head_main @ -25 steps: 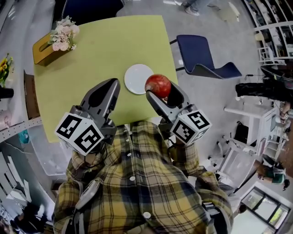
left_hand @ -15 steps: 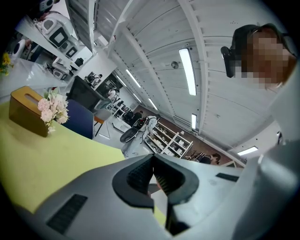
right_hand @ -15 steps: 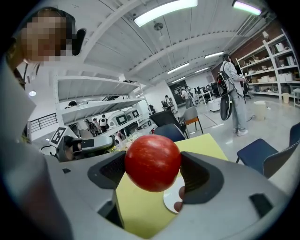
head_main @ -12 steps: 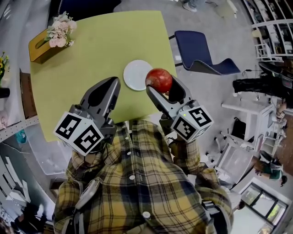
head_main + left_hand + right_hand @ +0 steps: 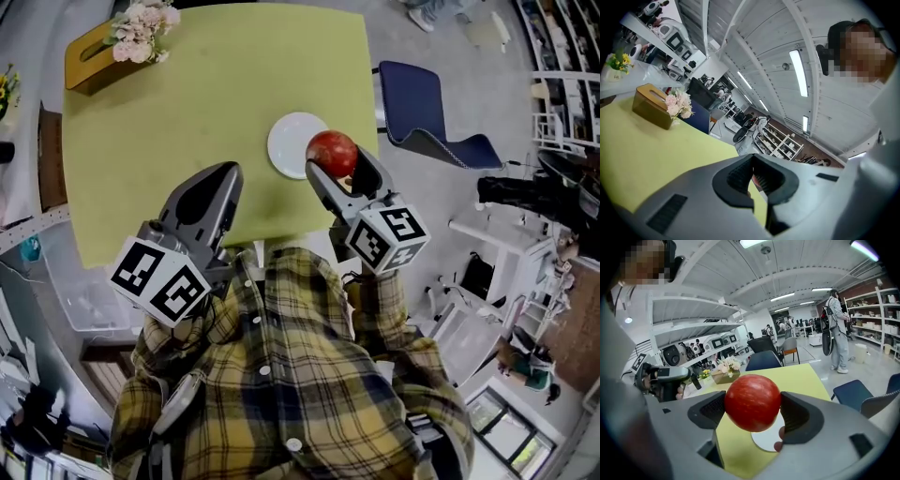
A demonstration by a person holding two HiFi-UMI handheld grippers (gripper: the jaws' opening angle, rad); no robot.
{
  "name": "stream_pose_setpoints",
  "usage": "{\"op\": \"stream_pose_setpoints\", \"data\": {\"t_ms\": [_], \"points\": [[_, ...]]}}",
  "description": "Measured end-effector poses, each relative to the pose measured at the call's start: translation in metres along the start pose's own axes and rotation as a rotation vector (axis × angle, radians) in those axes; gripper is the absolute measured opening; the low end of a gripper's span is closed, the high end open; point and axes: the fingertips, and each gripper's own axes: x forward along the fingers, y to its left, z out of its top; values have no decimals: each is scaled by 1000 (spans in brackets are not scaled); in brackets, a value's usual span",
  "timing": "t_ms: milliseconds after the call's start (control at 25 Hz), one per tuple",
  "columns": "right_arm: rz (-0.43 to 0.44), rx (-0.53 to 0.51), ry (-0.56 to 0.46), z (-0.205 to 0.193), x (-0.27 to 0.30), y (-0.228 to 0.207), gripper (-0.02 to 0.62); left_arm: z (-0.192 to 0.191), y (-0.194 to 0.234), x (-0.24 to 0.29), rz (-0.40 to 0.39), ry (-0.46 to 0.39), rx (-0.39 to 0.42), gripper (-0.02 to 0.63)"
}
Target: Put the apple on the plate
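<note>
My feed shows the yellow-green bench (image 5: 187, 112) filling the upper middle of the head view, with a blue chair (image 5: 424, 108) standing just off its right edge. At the far left corner of the bench sits a tan box (image 5: 92, 58) topped with pale pink flowers (image 5: 141, 19). Nearer me, my left claw (image 5: 223, 178) hovers over the bench's near edge. Its own view shows the ribbed pads (image 5: 740, 176) drawn close together with nothing between them. My right claw (image 5: 336, 167) hangs above the near right part of the bench, and its jaws are clamped on either side of the apple (image 5: 752, 401), one pad pressing each flank. The white plate (image 5: 289, 141) lies flat on the bench and carries nothing. From the head view the red apple (image 5: 331, 153) overlaps the plate's right rim. From the right gripper view the plate (image 5: 766, 440) shows below and just beyond the fruit, which is held up off the bench, not resting on anything.
</note>
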Motion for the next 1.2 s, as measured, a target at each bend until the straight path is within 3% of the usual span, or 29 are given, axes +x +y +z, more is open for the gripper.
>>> {"op": "stream_pose_setpoints", "data": {"t_ms": [480, 1200], "points": [[-30, 9, 133, -48, 47, -26, 353, -19, 32, 7, 56, 47, -49, 8], [-84, 3, 201, -89, 79, -50, 353, -54, 55, 25, 57, 144, -82, 8]]}}
